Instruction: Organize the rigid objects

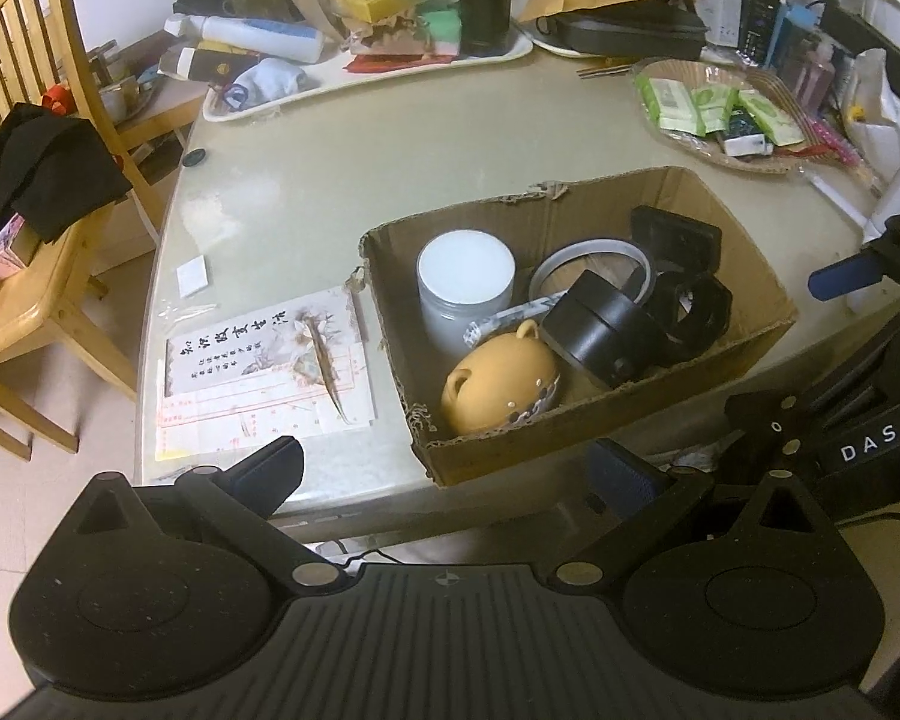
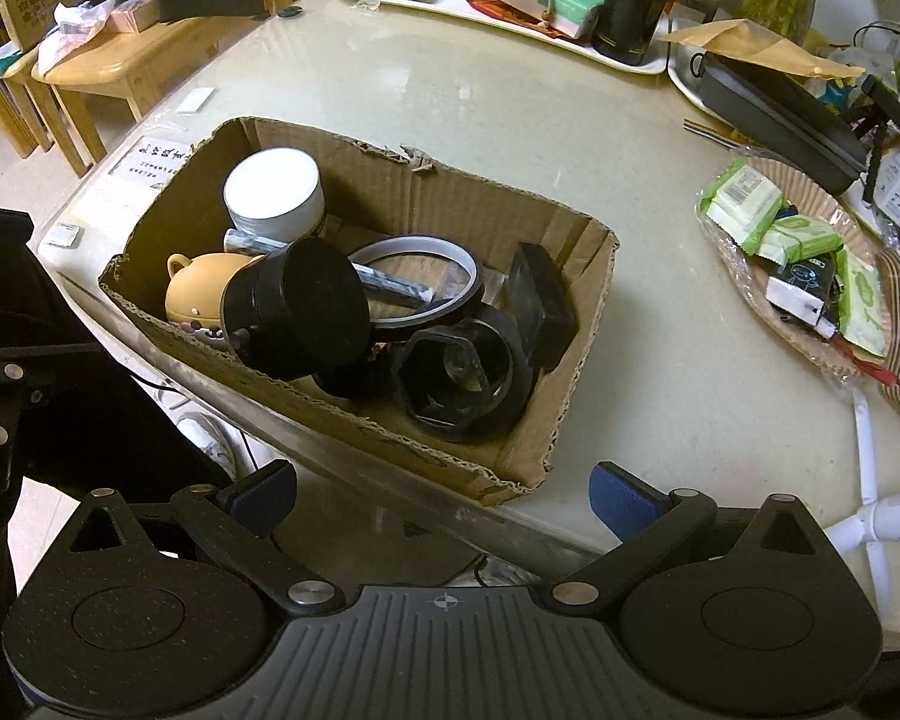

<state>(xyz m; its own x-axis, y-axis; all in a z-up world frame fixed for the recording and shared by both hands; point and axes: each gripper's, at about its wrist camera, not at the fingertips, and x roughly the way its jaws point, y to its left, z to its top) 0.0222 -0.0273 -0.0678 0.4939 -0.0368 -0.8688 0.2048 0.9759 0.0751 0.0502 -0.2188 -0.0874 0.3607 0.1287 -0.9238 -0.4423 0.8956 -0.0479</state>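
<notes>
Cardboard box sits at the near edge of the table, and it is already crowded: a white-lidded jar at the back left, a tan bear-shaped pot at the front left, a black cylinder lying tilted against it, a tape ring behind, a marbled stick running under the cylinder, and black blocky parts on the right.

Neither tool holds anything. The left gripper hangs back from the table edge with its blue-padded fingers spread wide, and the right gripper is spread the same way, just short of the box's near wall. Both are tipped downward, looking into the box from above and slightly toward the person's side.

My guess is this is a pause between picks, either before the first item comes out or after the last one went in; I cannot tell which. If things are to be lifted out, the cylinder looks the easiest start, since it lies on top and faces the right gripper. That would call for reaching over the near wall, lowering the fingers on either side of its round body, and closing firmly, as the smooth surface could slip. The pot and jar sit close together, so room is tight there.
</notes>
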